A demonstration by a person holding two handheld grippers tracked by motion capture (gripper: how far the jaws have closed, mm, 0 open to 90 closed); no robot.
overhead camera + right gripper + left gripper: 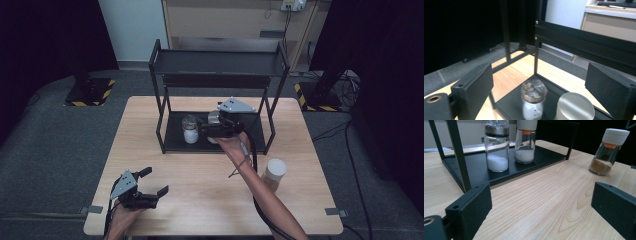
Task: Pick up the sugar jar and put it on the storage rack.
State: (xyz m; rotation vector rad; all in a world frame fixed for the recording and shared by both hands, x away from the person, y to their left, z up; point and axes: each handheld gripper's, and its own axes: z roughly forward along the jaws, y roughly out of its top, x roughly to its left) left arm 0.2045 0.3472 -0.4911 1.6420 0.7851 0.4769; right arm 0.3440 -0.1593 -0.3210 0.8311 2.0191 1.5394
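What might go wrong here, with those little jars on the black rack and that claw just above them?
The right gripper hangs open just above two jars standing close together on the rack; a careless move might knock one over. The brown-powder jar stands near the person's forearm, and the forearm or trailing cable might tip it.

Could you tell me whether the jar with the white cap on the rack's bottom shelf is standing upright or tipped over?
Upright. The white-capped jar stands on its base on the bottom shelf, white powder settled level at its bottom, beside the metal-lidded jar.

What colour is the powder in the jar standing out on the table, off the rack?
Brown, in the jar with the white cap and orange collar; the left gripper view shows it best.
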